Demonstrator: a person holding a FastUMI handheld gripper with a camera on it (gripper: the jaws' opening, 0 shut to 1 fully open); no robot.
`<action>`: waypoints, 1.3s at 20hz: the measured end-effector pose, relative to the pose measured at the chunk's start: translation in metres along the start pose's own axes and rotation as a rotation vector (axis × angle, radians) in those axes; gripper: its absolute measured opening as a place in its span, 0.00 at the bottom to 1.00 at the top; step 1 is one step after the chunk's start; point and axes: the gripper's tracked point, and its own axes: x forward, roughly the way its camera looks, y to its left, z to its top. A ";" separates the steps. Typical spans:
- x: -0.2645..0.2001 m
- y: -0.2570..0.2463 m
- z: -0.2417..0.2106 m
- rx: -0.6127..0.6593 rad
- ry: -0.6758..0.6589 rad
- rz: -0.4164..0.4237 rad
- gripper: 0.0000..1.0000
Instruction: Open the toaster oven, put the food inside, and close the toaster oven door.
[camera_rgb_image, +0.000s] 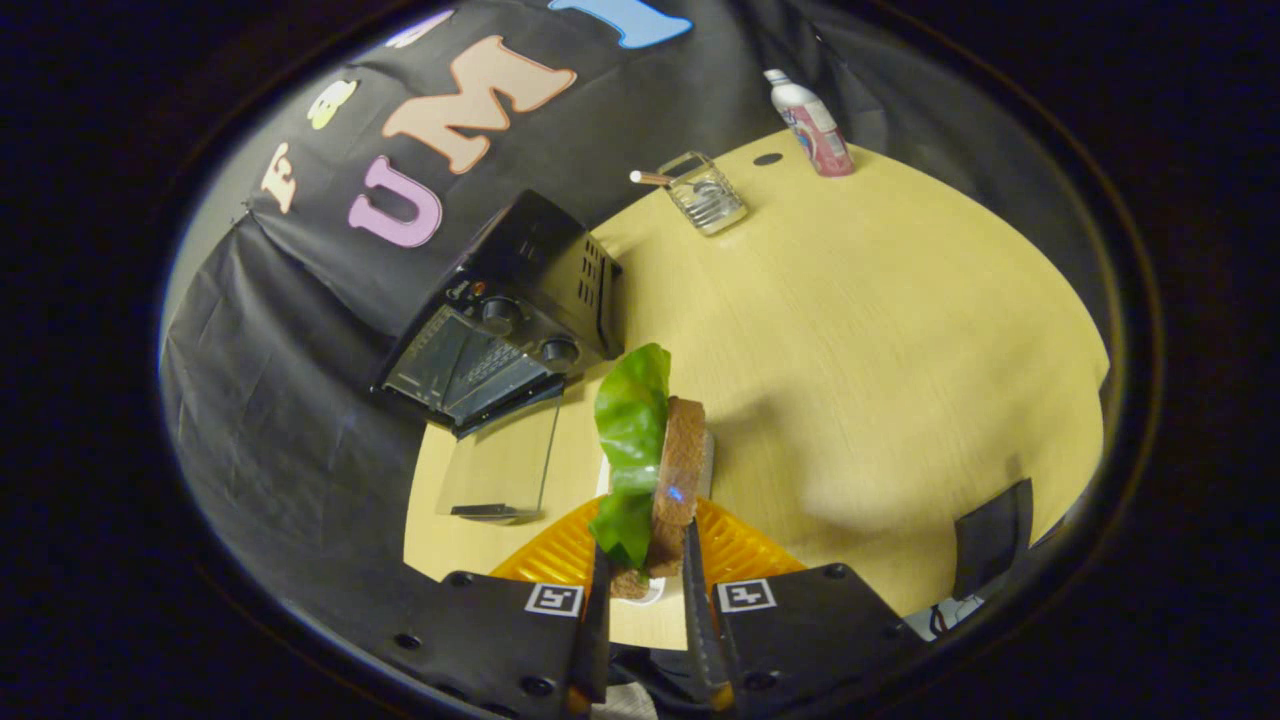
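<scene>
My gripper (645, 585) is shut on a sandwich (655, 470) of brown bread with a green lettuce leaf, held on edge between the two fingers and lifted above an orange plate (740, 548). Beyond the fingers, toward the booth wall, stands the black toaster oven (520, 310) with two knobs. Its glass door (497, 470) hangs open, folded down flat toward me over the wooden table (860, 340). The oven's cavity shows a wire rack inside.
A clear glass ashtray-like dish (705, 195) with a stick in it sits far across the table. A white and pink bottle (812, 125) stands at the table's far edge. A black object (990, 535) lies near the table edge beside my gripper.
</scene>
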 end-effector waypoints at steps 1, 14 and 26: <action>-0.004 0.003 0.001 -0.011 -0.018 -0.001 0.34; -0.017 0.096 -0.012 0.009 -0.165 0.234 0.34; 0.077 0.239 -0.029 0.132 -0.135 0.479 0.34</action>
